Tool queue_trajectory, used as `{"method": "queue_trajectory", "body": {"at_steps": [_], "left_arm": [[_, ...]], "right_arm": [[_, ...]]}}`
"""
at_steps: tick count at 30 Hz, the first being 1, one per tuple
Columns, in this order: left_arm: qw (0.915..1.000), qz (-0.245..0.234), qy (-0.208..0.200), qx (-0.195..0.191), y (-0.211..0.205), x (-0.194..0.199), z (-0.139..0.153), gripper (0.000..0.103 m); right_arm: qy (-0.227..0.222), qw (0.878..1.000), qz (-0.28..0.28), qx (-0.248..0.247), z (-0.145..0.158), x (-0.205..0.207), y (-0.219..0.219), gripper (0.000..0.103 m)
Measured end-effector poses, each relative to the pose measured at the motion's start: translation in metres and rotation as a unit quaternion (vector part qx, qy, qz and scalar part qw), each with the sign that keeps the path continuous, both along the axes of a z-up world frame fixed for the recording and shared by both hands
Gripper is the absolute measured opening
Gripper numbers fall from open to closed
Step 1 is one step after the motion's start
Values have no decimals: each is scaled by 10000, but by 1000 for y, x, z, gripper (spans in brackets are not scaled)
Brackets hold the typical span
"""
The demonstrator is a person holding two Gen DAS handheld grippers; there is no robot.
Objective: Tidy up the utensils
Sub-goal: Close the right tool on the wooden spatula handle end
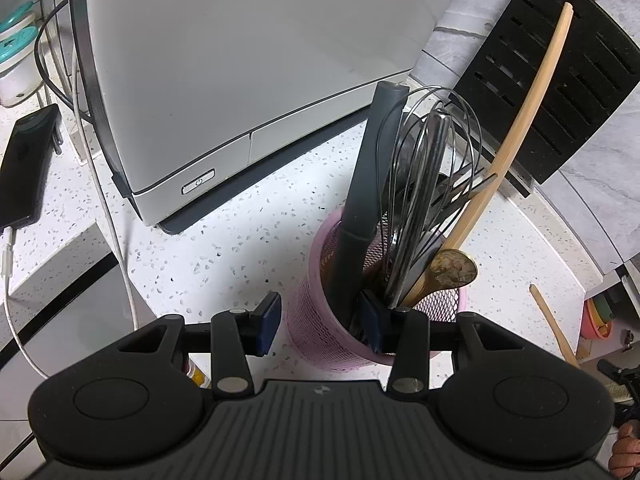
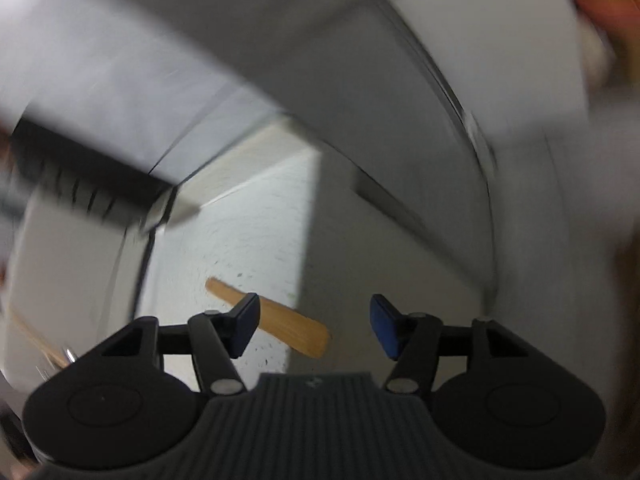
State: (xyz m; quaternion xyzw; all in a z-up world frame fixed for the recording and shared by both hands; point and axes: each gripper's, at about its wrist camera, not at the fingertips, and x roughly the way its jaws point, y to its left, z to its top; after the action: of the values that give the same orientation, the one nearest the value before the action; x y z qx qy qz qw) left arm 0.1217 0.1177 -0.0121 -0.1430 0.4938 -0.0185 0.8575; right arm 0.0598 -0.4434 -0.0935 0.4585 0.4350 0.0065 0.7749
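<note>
Speckled white tabletop (image 1: 224, 240) carrying a pink mesh cylinder holder (image 1: 320, 328), upright, just ahead of the left tool (image 1: 324, 322) — fingers astride the near rim, one outside, one inside; gripping or not, cannot tell. Standing in holder: grey-handled utensil (image 1: 370, 168), steel wire whisk (image 1: 428, 184), long wooden spoon (image 1: 516, 140) with handle leaning up to the right. Flat wooden spatula (image 2: 276, 316) lying loose on tabletop, long axis slanting away to the left — right tool (image 2: 314, 328) open above it, nothing held.

Bare counter (image 1: 224, 248) left of left gripper (image 1: 324, 330), open. Ahead: pink holder (image 1: 320, 332) packed with utensils; white appliance (image 1: 240, 80) and black knife block (image 1: 560, 80) wall off beyond.
</note>
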Motion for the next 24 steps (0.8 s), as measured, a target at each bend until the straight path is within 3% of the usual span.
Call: {"method": "queue_trajectory", "body": {"at_steps": [3,6,13,15,22,24], "left_arm": [[10000,-28,25,-26,1,0,0,51],[10000,-27,39,-27,1,1,-1,51],[10000,-24,40,-51,2,1,-2,51],[10000,-21,41,-51,2,2,-3,51],[10000,-39,33,13,-1,2,-2,51],[10000,-40,32,24,-2,2,-2,51]], "right_arm": [[164,9976,-149,652,-19,-7,-2,61],[-130,9949,46,996,-20,-4,7,61],[-272,9957,103,878,-24,2,18,59],[-239,9967,170,763,-26,4,21,52],[-299,9967,216,718,-31,9,18,39],[-346,9966,208,722,-30,10,17,30]]}}
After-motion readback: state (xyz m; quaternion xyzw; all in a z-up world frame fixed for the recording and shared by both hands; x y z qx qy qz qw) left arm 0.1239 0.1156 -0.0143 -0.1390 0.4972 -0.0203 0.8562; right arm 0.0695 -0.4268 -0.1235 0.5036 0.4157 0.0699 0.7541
